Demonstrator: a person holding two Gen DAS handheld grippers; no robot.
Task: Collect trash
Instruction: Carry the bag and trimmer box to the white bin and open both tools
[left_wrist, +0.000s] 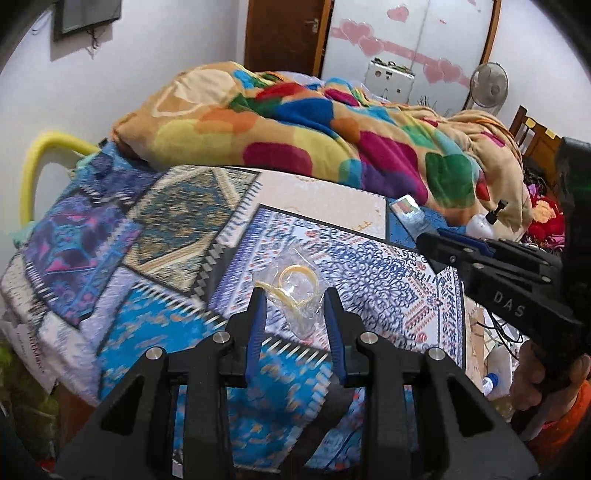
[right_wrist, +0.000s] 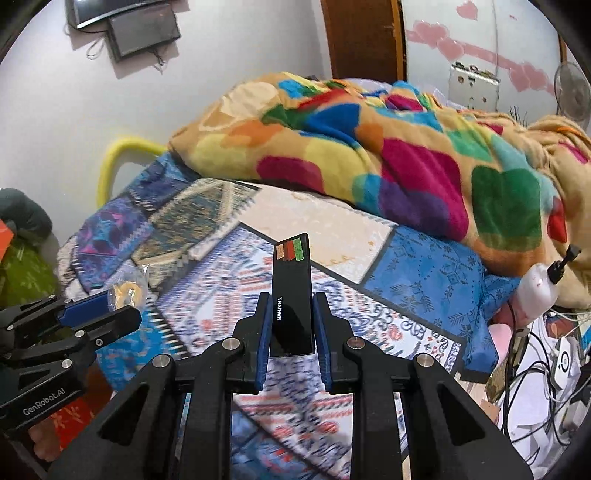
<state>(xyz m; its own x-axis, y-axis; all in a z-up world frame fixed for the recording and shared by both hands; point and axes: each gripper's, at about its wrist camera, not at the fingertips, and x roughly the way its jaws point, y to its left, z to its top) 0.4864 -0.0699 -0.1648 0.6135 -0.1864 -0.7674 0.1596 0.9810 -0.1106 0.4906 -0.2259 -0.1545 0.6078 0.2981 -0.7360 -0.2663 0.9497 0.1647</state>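
Observation:
A crumpled clear plastic wrapper (left_wrist: 295, 291) with yellow rings inside sits between the fingers of my left gripper (left_wrist: 293, 299), just over the patterned bed cover (left_wrist: 369, 254); the fingers close on its sides. It also shows in the right wrist view (right_wrist: 127, 290) at the tips of the left gripper (right_wrist: 107, 314). My right gripper (right_wrist: 290, 306) is shut on a flat black box (right_wrist: 291, 295) marked TRAINER, held upright above the bed. The right gripper also shows in the left wrist view (left_wrist: 436, 240) with the box's end (left_wrist: 406, 206).
A heaped multicoloured blanket (left_wrist: 314, 140) fills the far side of the bed. A white bottle with a black cap (right_wrist: 539, 291) lies at the bed's right edge. Cables and clutter (right_wrist: 546, 362) lie to the right. A yellow tube (left_wrist: 33, 173) curves at the left.

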